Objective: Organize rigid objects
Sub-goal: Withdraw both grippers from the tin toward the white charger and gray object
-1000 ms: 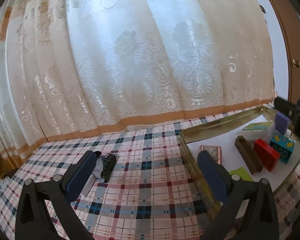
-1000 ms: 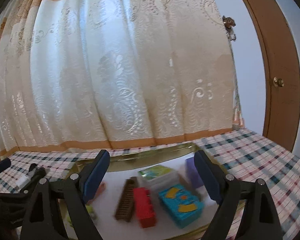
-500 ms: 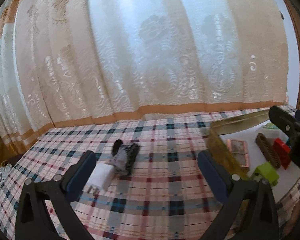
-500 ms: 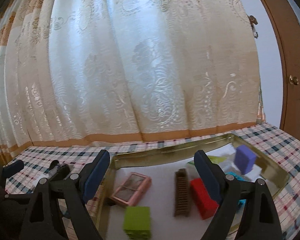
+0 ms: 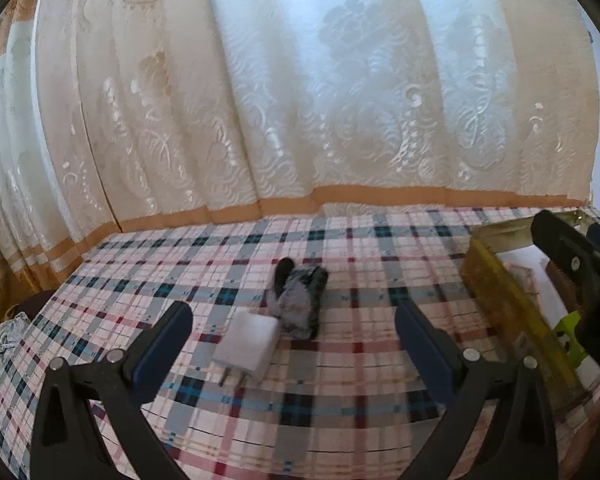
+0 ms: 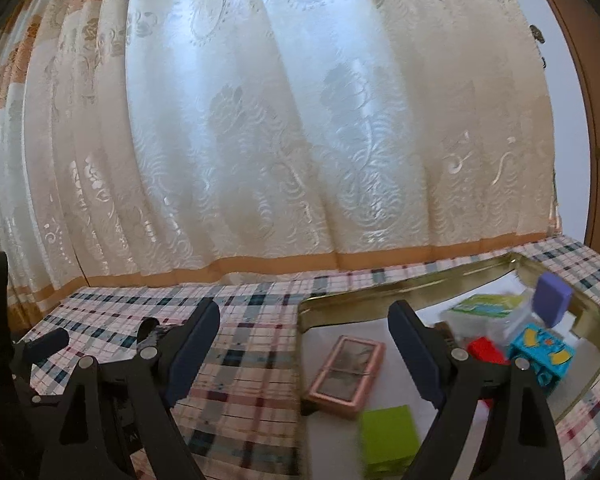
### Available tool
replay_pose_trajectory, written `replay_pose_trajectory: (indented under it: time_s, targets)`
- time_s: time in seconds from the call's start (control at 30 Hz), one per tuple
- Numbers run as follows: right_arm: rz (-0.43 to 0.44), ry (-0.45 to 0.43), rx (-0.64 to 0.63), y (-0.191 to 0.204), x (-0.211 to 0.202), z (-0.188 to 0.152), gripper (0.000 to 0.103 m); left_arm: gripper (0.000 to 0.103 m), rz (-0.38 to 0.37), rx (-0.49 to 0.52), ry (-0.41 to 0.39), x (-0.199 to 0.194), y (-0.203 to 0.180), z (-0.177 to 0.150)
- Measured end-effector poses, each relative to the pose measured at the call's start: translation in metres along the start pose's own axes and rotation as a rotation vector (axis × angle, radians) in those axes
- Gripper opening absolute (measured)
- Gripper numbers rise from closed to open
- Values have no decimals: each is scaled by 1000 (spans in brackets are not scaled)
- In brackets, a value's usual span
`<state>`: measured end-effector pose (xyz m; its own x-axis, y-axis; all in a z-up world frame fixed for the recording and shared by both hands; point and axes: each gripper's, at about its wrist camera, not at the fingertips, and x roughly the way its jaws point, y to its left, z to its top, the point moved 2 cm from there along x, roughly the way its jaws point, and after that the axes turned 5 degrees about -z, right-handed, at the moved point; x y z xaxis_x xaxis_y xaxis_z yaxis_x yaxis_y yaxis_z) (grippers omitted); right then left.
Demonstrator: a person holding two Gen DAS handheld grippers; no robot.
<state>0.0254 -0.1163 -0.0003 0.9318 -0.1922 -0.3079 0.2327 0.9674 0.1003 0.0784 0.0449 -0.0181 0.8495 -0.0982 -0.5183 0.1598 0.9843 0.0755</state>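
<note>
The left gripper [image 5: 294,346] gaped wide, empty, white charger [image 5: 247,345] between its fingers; right gripper [image 6: 304,350] likewise wide, gold tray [image 6: 400,286] at two o'clock.

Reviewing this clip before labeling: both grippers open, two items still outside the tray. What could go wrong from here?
1. The white charger lies flat with its prongs toward the left gripper; a low, flat body could slip from the pads.
2. The dark bundle touches the charger, so closing on one may drag the other.
3. The right gripper straddles the gold tray wall and could catch it.
</note>
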Motion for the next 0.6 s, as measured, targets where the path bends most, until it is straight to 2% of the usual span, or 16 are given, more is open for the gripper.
replay_pose_trajectory:
  time_s: [0.13,0.27,0.4,0.53,0.6]
  targets:
    - [-13,14,-5,17,9,0,88,102,-8,-37,63,12,23,-4]
    - [-55,69,-24,36,23,-2,88,102,-37,-115,126,25,51,-9]
    - [-26,73,-45,44,25,-2,88,102,-17,-149,159,34,67,-12]
    - [9,53,-52,46,21,-2,88,102,-51,-84,217,47,57,-12]
    - [24,49,-59,48,19,-2,88,102,-43,-45,254,55,49,-12]
